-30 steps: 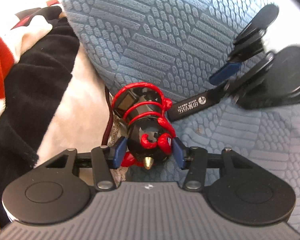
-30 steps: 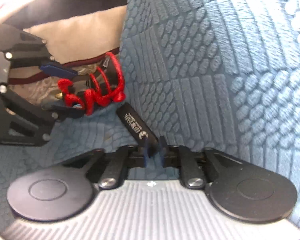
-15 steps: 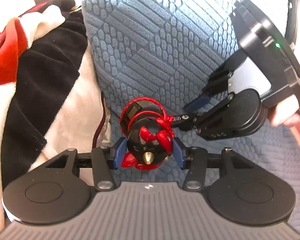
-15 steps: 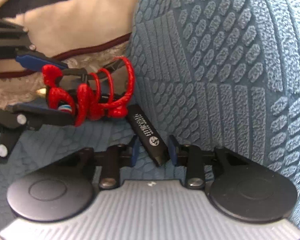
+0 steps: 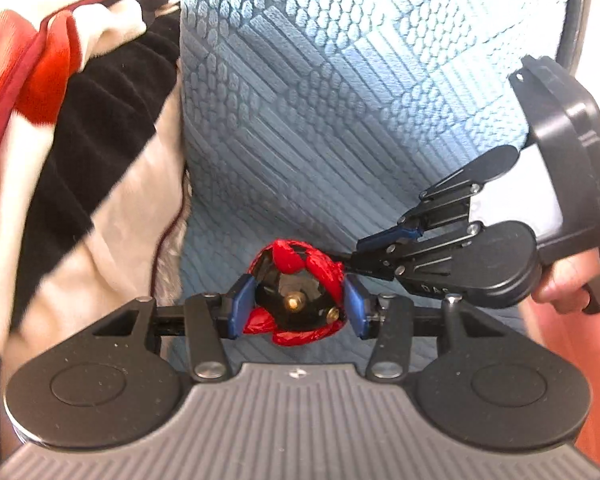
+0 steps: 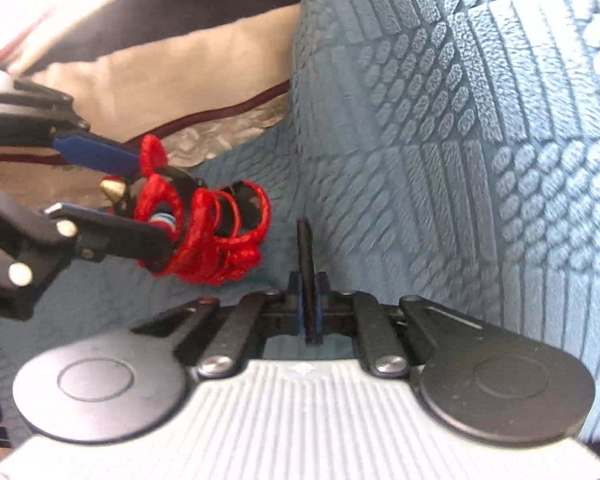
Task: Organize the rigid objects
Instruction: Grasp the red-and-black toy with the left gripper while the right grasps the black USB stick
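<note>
My left hand-held gripper (image 5: 296,312) clamped the red-corded black object (image 5: 296,300); my right hand-held gripper (image 6: 309,300) pinched its flat black strip (image 6: 306,256), pointing straight ahead.

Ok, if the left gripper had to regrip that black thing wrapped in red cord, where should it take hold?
Grip the round black body across its width, as the left gripper does now, coming end-on at the face with the brass stud. The red cord coils around the sides, so its fingers partly bear on cord, which may slip.
</note>
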